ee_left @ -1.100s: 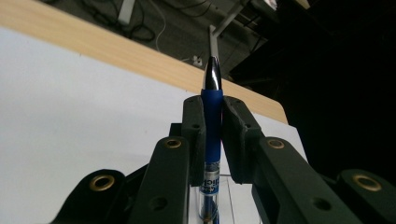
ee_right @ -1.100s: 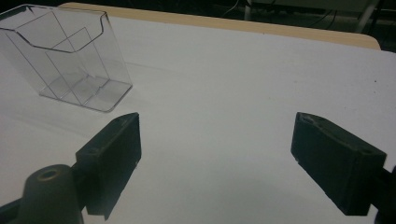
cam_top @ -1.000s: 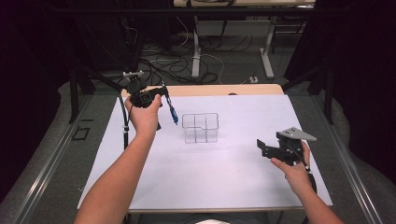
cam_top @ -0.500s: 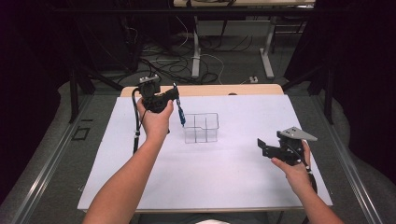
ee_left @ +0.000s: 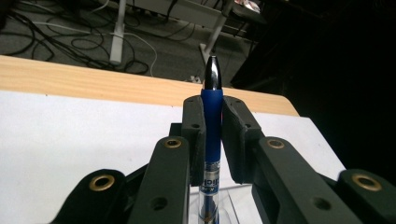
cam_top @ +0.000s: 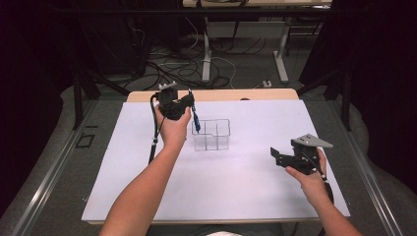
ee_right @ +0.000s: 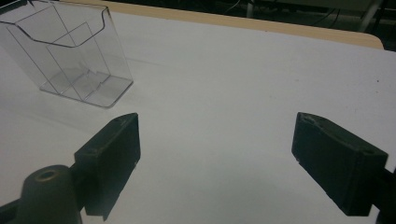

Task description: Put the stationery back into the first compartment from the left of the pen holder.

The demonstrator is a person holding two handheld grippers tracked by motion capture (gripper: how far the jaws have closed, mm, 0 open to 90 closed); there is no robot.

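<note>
Only print I can read is on the blue pen (ee_left: pixel 212 135), on its clear barrel just below the grip: white-on-blue letters, roughly "lick". The start is cut off by my left gripper's jaw. Nothing else legible.

Bare forearms, no sleeves, black left gripper (cam_top: pixel 189 102) with brass-ringed screw holes along its linkage arms, black cable trailing, black right gripper (cam_top: pixel 273 156) with blocky pads, grey three-cornered plate on top
</note>
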